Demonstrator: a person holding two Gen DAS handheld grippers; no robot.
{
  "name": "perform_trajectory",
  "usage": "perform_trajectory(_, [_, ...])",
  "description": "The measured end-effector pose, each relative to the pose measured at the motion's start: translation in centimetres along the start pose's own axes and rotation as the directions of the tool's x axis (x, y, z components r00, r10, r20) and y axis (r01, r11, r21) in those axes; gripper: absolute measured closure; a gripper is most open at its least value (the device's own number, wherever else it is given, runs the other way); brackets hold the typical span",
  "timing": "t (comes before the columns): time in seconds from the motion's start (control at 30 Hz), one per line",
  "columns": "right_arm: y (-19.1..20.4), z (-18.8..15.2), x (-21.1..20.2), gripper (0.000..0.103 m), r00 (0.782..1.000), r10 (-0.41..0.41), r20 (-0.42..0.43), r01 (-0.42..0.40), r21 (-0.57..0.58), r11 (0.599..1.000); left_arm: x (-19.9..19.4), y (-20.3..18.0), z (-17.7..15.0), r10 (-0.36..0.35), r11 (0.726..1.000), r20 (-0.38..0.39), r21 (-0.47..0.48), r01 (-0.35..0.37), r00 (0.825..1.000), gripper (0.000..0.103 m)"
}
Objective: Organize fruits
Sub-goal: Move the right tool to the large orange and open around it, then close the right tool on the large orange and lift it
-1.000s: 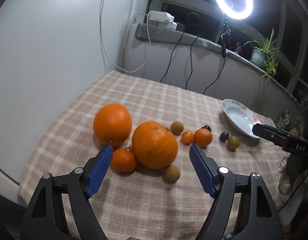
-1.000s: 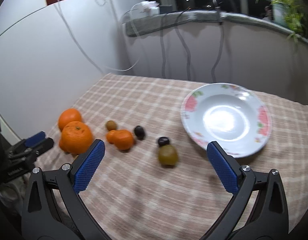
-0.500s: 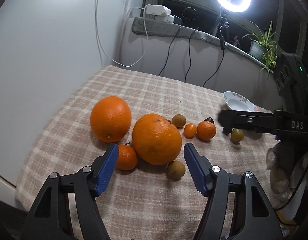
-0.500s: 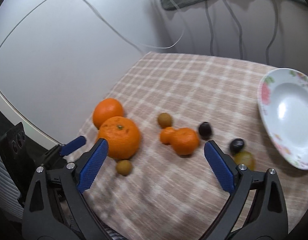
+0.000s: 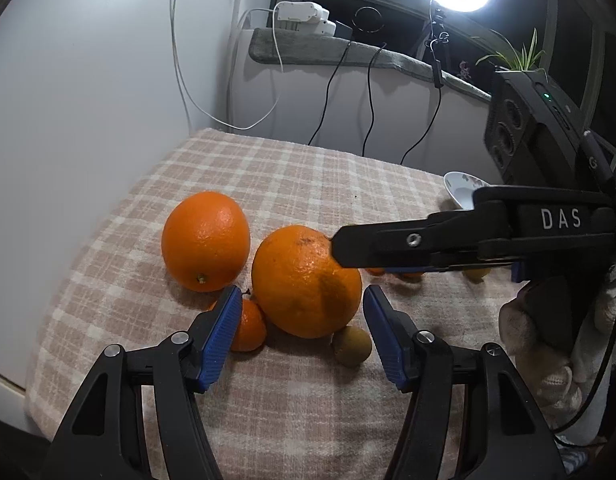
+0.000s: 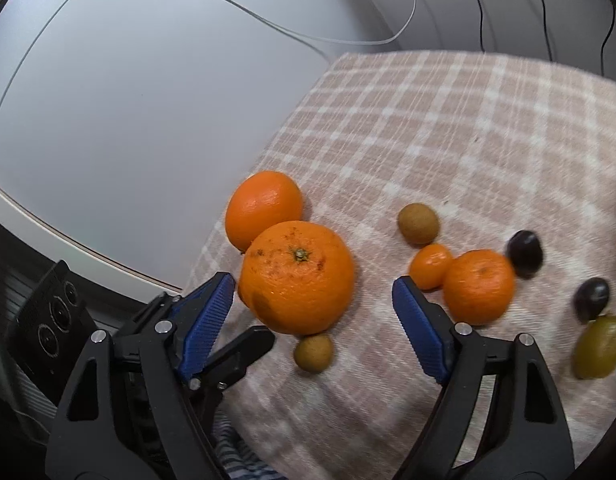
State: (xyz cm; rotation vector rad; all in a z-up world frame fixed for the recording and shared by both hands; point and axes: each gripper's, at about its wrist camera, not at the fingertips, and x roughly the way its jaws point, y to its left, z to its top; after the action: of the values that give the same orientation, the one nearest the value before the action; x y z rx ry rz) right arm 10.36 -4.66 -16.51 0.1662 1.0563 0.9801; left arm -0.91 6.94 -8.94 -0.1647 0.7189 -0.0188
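Now both open grippers, left gripper (image 5: 301,322) and right gripper (image 6: 312,304), around the big orange (image 5: 305,282)

A checked tablecloth (image 6: 448,128) carries oranges (image 6: 297,278), small fruits (image 6: 418,223), a plate (image 5: 462,192)

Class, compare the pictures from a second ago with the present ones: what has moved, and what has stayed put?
Both tools closed in on the biggest orange. The right tool swung left, from facing the plate to bracketing that orange; the left tool came nearer, its jaws narrower but open. Nothing is gripped. The fruits, including the smooth orange and the small mandarin, lie unmoved on the checked cloth.
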Motion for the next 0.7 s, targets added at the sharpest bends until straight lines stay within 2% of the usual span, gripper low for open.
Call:
perform_trajectory(0.4, [-0.2,0.4,2.9,0.018,0.998,0.031,-0.049,-0.030,0.034,0.999,1.3,-0.1,0.4,-0.008,1.000,-0.009,0.018,0.008,1.000,0.044])
perform_trajectory(0.57, [-0.4,0.1,3.6,0.028,0.996,0.064,-0.063,-0.061,0.051,0.997,1.4,-0.2,0.4,-0.011,1.000,-0.011,0.021,0.011,1.000,0.045])
perform_trajectory(0.7, [-0.4,-0.1,3.3,0.029,0.997,0.056,-0.058,-0.054,0.043,0.998,1.3,-0.2,0.4,-0.012,1.000,-0.009,0.020,0.012,1.000,0.045])
